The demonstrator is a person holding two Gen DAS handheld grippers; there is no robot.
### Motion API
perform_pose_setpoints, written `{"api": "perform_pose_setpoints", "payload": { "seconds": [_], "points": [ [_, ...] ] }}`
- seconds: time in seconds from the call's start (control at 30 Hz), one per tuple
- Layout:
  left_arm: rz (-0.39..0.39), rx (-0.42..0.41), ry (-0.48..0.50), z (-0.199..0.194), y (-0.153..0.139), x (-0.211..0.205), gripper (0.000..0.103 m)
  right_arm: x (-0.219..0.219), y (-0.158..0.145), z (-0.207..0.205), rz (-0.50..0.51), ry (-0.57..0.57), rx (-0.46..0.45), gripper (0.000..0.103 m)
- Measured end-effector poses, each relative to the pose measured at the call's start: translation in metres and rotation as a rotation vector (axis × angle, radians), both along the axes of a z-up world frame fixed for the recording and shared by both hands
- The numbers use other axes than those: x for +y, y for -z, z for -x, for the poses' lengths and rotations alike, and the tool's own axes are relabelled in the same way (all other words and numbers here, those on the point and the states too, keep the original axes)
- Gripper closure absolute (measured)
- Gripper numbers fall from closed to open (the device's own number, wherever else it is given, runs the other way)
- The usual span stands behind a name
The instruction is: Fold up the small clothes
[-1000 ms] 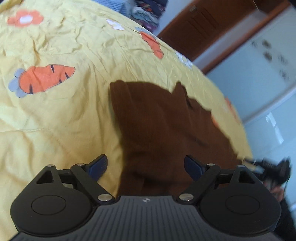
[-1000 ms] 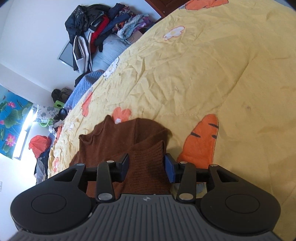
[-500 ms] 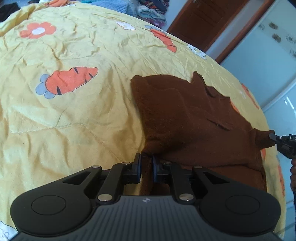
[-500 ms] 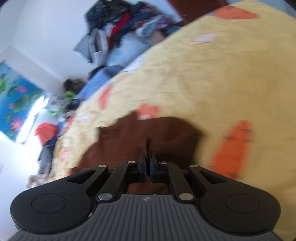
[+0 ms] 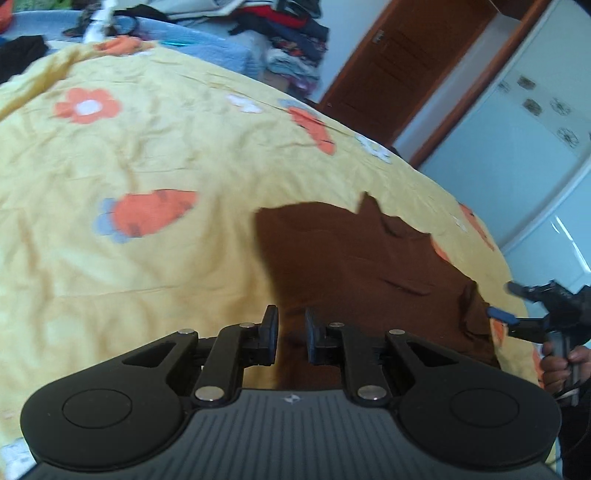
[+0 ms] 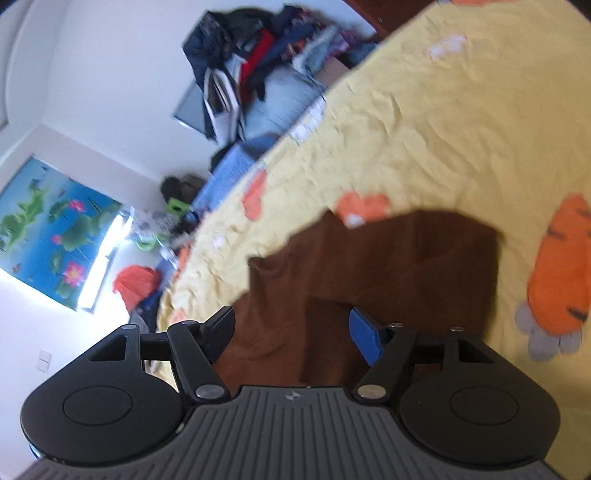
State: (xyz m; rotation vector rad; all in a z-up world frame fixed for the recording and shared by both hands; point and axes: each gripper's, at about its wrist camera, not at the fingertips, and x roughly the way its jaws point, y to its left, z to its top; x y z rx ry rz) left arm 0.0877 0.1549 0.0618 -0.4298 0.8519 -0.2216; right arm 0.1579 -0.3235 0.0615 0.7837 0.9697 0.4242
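A brown knit garment [image 5: 351, 258] lies spread on the yellow bedspread [image 5: 166, 155]. My left gripper [image 5: 291, 334] is at its near edge, jaws nearly together with a strip of brown cloth pinched between the pads. At the garment's right corner, held by a person's hand [image 5: 557, 365], my right gripper [image 5: 508, 301] has its jaws apart. In the right wrist view the right gripper [image 6: 291, 325] is opening over the garment [image 6: 388, 266]. A folded flap [image 6: 325, 343] lies under the gap, and neither pad touches it.
The bedspread [image 6: 443, 129] is printed with orange carrots and flowers. A heap of clothes [image 5: 288, 33] [image 6: 266, 48] is piled beyond its far end. A brown door [image 5: 399, 62] and a white cupboard [image 5: 517, 147] stand at the right, and a lotus picture [image 6: 55, 229] hangs on the wall.
My left gripper went from wide open to pinching the garment's near edge, then rose a little. My right gripper shut on the garment's fold, then opened and let it go.
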Motion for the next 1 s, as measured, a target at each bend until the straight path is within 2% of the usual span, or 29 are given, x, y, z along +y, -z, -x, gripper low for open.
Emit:
{"api": "perform_pose_setpoints", "payload": {
  "seconds": [0.1, 0.23, 0.43, 0.53, 0.63, 0.7, 0.77, 0.83, 0.93, 1.0],
  "points": [
    [0.013, -0.007, 0.042, -0.009, 0.001, -0.024, 0.088, 0.018, 0.0, 0.006, 0.079, -0.031, -0.025, 0.032],
    [0.025, 0.015, 0.041, -0.017, 0.008, -0.04, 0.088, 0.031, -0.004, 0.004, 0.052, -0.057, -0.043, 0.032],
    [0.009, 0.018, 0.053, -0.008, 0.008, -0.038, 0.088, 0.03, -0.008, 0.008, 0.107, -0.09, -0.038, 0.032],
    [0.002, 0.013, 0.052, -0.002, 0.007, -0.035, 0.088, 0.023, -0.006, 0.016, 0.159, -0.095, -0.016, 0.032],
    [0.011, 0.015, 0.048, -0.001, 0.009, -0.034, 0.088, 0.013, 0.003, 0.024, 0.163, -0.086, 0.035, 0.034],
    [0.016, 0.023, 0.047, -0.002, 0.012, -0.035, 0.088, 0.01, 0.012, 0.028, 0.15, -0.074, 0.067, 0.044],
    [0.019, 0.031, 0.051, -0.004, 0.014, -0.038, 0.088, 0.01, 0.021, 0.029, 0.099, -0.061, 0.092, 0.073],
    [0.018, 0.031, 0.059, -0.005, 0.014, -0.042, 0.088, 0.014, 0.026, 0.028, 0.062, -0.046, 0.094, 0.086],
    [0.018, 0.03, 0.062, -0.005, 0.014, -0.044, 0.088, 0.028, 0.024, 0.023, 0.027, -0.021, 0.062, 0.089],
    [0.016, 0.033, 0.057, -0.004, 0.015, -0.042, 0.088, 0.039, 0.021, 0.02, -0.063, -0.015, 0.031, 0.089]
  ]
}}
